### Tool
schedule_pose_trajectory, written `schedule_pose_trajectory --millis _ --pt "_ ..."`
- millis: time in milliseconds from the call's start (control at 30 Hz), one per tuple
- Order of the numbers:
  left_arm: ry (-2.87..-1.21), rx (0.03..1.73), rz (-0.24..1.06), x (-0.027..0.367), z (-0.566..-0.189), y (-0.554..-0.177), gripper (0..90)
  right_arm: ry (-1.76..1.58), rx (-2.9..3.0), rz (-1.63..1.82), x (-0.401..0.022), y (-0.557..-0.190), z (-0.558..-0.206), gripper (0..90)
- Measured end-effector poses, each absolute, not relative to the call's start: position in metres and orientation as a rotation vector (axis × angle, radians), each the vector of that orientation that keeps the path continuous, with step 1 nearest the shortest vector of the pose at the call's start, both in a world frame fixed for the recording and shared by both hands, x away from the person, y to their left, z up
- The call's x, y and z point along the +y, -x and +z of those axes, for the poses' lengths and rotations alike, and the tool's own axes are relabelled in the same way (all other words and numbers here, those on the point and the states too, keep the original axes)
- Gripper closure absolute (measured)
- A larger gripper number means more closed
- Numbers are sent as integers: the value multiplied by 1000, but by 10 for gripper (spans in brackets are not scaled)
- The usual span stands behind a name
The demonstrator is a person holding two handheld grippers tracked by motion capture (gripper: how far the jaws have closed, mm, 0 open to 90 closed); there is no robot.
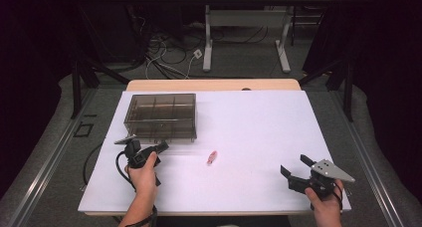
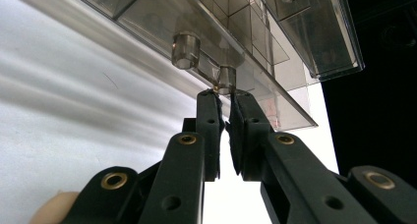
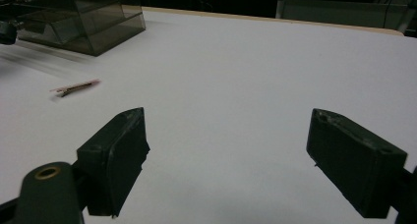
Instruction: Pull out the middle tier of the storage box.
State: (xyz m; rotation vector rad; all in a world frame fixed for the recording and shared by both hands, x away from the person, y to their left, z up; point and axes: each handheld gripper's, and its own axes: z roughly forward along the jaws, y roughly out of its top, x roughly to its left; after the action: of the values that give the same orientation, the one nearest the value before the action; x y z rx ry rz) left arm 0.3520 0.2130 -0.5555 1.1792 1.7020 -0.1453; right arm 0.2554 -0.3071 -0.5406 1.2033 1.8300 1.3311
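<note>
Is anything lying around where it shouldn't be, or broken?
One thing: a small pink clip lies loose on the white table, outside the smoky plastic box. Nothing looks broken or spilled. The left gripper is pinched on the knob of the box's drawer; the right gripper is open.

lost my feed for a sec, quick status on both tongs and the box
Left tongs shut on drawer knob of smoked plastic box. Right tongs open, hovering over white table. Small pink clip lies loose mid-table.
</note>
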Motion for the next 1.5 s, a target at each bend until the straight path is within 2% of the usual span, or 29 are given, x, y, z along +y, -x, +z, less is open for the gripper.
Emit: schedule_pose_trajectory --millis 300,1500 --pt "-1175 1714 -155 214 -560 -351 820 -1207 1830 1329 -307 -255 -541 149" --pt "-1213 1701 -95 228 -551 -337 633 -1207 1832 1332 -306 -256 -541 149"
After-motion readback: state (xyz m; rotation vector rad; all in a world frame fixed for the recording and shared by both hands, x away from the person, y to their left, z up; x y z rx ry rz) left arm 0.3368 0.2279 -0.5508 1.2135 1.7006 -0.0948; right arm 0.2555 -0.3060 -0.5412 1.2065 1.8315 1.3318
